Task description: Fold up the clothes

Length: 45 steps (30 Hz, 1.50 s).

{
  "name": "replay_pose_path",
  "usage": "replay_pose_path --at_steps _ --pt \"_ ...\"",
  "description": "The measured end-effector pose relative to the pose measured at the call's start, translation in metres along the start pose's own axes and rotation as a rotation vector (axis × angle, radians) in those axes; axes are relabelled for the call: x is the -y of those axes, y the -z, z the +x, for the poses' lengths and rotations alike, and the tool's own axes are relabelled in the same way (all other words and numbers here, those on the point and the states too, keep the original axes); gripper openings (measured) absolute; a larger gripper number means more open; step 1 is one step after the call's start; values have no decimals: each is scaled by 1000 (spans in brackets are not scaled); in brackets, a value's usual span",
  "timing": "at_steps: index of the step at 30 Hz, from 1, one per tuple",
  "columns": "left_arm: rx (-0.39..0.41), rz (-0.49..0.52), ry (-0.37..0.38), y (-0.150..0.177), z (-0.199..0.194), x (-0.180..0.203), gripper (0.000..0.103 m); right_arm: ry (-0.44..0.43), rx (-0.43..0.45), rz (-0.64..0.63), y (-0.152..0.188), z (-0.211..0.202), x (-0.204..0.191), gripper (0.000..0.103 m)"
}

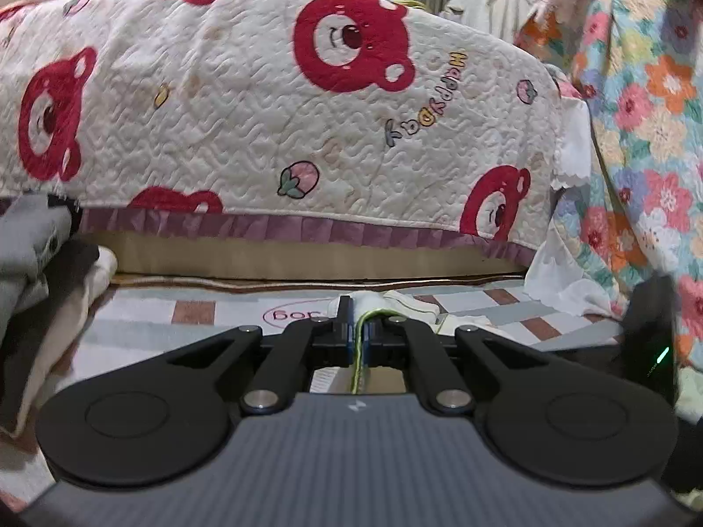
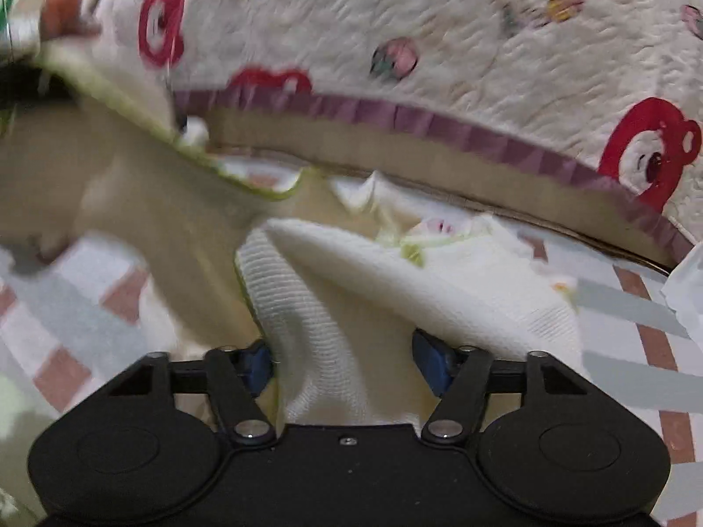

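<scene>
We see the left claw clamped on the green-trimmed edge of the cream garment. The right claw stands apart with bunched cloth between its 2 fingers (motion blur here). Ahead, the bear-print quilt hems in the checked bed sheet.

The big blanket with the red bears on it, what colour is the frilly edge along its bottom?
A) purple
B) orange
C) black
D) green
A: the bear blanket ends in a pleated purple frill that runs along its lower edge, and the right wrist view shows the same purple strip.
</scene>
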<state>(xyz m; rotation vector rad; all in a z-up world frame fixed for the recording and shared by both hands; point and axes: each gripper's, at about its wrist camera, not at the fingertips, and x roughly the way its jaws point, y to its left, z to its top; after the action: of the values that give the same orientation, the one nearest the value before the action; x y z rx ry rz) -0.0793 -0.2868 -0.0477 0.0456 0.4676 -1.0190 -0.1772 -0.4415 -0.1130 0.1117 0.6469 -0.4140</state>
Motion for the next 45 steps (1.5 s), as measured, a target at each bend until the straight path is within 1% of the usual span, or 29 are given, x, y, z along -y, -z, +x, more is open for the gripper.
replay_pose_path --at_steps 1,2,3,6,9,10,12,14,17,18,20,22,25,27,28,29,30,31,32,33,34,35,37,38,39,40,41,43,45 --pt "0 -10 7 1 -1 -1 3 10 17 -12 -3 -6 5 8" --pt "0 -19 14 2 -2 -2 3 19 54 -31 -9 -14 10 6" --pt "0 -29 20 3 -3 -3 3 30 87 -37 -13 -22 13 5" --pt "-38 -43 22 12 4 -6 5 31 172 -9 -32 -48 23 5" --pt "-87 -82 40 21 12 -10 6 -12 216 49 -47 -69 29 5" --pt "-105 -107 49 24 15 -12 8 -23 227 62 -50 -74 29 5" --pt "-139 -156 67 30 20 -15 10 -21 246 61 -56 -82 28 5" --pt "-174 -191 79 37 25 -16 15 -16 255 48 -58 -88 23 5" --pt "-213 -207 75 43 31 -16 18 -5 257 53 -59 -92 21 5" --pt "-220 -206 76 45 31 -16 19 -7 256 62 -59 -93 22 5" --pt "-231 -217 82 46 32 -15 24 -12 252 75 -58 -95 24 5" --pt "-242 -228 88 48 32 -15 28 -12 250 79 -58 -96 25 5" --pt "-257 -236 111 51 33 -13 28 -17 244 86 -59 -96 27 5" --pt "-258 -232 134 53 32 -9 33 -17 239 80 -60 -95 27 6" --pt "-256 -228 143 54 32 -6 39 -17 236 78 -60 -94 27 5" --pt "-252 -223 153 56 32 -2 43 -24 236 80 -60 -95 27 6" --pt "-245 -220 154 59 33 3 51 -32 236 83 -61 -96 26 6" --pt "-249 -218 123 60 37 7 64 -40 236 85 -62 -97 26 6" --pt "-257 -215 84 61 42 11 74 -54 238 92 -63 -99 25 6" --pt "-265 -212 27 61 49 14 75 -59 250 96 -64 -105 25 6" --pt "-262 -208 -12 61 55 14 75 -63 263 101 -66 -111 25 6" --pt "-257 -204 -46 61 61 14 75 -66 276 105 -68 -117 25 6" --pt "-247 -157 -95 60 71 11 75 -63 312 105 -73 -131 26 6" --pt "-250 -133 -124 59 75 9 68 -54 335 100 -76 -139 28 6" --pt "-236 -122 -149 57 75 4 55 -38 353 99 -78 -146 32 6" --pt "-219 -116 -172 56 74 -3 7 -21 372 98 -81 -152 35 6" --pt "-196 -109 -189 52 70 -10 1 11 374 87 -82 -152 40 6" --pt "-90 -89 -254 36 53 -24 1 76 375 65 -84 -150 50 6" --pt "39 -53 -317 14 31 -34 1 127 335 40 -84 -133 62 6"
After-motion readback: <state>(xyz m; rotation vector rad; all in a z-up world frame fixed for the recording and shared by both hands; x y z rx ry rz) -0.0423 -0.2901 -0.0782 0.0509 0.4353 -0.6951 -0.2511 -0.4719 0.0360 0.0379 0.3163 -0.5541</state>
